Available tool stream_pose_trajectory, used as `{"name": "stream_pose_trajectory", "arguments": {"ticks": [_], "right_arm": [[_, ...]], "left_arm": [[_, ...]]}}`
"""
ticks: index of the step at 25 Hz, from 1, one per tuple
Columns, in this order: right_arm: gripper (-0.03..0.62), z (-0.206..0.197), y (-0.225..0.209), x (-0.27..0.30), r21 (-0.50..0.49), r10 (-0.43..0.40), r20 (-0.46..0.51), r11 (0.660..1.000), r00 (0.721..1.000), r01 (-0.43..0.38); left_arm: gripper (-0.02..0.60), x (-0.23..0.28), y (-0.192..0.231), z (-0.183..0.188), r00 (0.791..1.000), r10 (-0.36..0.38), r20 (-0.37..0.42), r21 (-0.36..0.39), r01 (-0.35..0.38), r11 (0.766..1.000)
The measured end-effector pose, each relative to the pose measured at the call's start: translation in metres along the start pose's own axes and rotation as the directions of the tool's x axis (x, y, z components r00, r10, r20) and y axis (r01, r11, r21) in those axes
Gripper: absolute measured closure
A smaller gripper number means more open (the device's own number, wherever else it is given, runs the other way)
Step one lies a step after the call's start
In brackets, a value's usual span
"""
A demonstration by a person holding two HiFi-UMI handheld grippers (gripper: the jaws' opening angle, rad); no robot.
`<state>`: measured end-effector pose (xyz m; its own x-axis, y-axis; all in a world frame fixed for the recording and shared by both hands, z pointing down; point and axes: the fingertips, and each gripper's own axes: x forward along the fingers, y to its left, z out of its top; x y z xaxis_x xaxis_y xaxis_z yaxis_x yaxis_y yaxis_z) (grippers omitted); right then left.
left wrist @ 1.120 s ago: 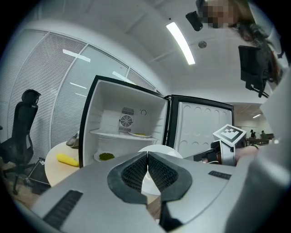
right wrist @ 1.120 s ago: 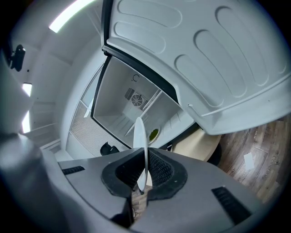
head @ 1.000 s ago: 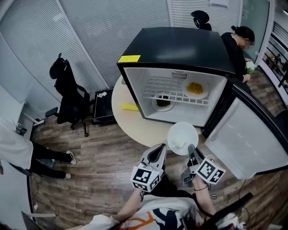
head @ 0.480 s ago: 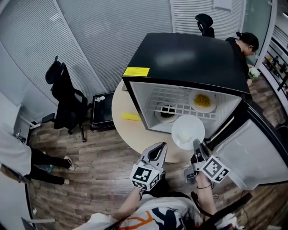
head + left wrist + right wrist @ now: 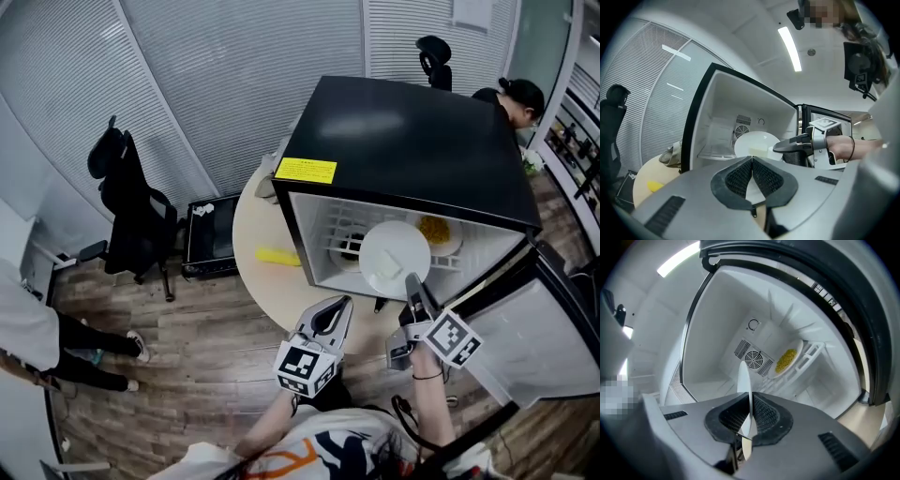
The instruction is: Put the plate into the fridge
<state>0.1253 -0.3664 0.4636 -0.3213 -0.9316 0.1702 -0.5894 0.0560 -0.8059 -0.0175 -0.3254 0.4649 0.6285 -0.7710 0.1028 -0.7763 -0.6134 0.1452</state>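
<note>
The right gripper (image 5: pixel 411 279) pinches the thin rim of the smooth round white plate (image 5: pixel 395 259) — right at the open front of the boxy black fridge (image 5: pixel 403 141). The left gripper (image 5: pixel 344 303) has its jaws pressed together — empty.

The left hand-held gripper (image 5: pixel 343 302) and right hand-held gripper (image 5: pixel 411 279) are grey with black-and-white marker cubes (image 5: pixel 305 367); the top (image 5: pixel 328 455) is white.

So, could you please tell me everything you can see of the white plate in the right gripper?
The white plate is round, smooth and glossy, like ceramic, with a pale block on it. The right gripper is shut on its near rim, holding it roughly level in the air at the open fridge's mouth; nothing else touches it.
</note>
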Motion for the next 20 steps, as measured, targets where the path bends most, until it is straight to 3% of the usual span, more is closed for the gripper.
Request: {"name": "stream_pose_trajectory", "arguments": {"ticks": [8,13,20], "right_arm": [[0.569,0.009,0.018,0.052,-0.037,0.022,0.021,0.999,1.000,-0.021],[0.569,0.006,0.021,0.076,0.024,0.039,0.017,0.999,0.999,-0.039],[0.568,-0.008,0.013,0.094,0.085,0.005,-0.021,0.996,1.000,-0.003]], "left_arm": [[0.571,0.011,0.024,0.007,1.000,-0.016,0.013,-0.005,0.016,1.000],[0.571,0.016,0.038,0.010,1.000,-0.021,0.018,-0.005,0.021,1.000],[0.571,0.025,0.049,0.010,0.999,-0.029,0.013,-0.014,0.029,0.999]]}}
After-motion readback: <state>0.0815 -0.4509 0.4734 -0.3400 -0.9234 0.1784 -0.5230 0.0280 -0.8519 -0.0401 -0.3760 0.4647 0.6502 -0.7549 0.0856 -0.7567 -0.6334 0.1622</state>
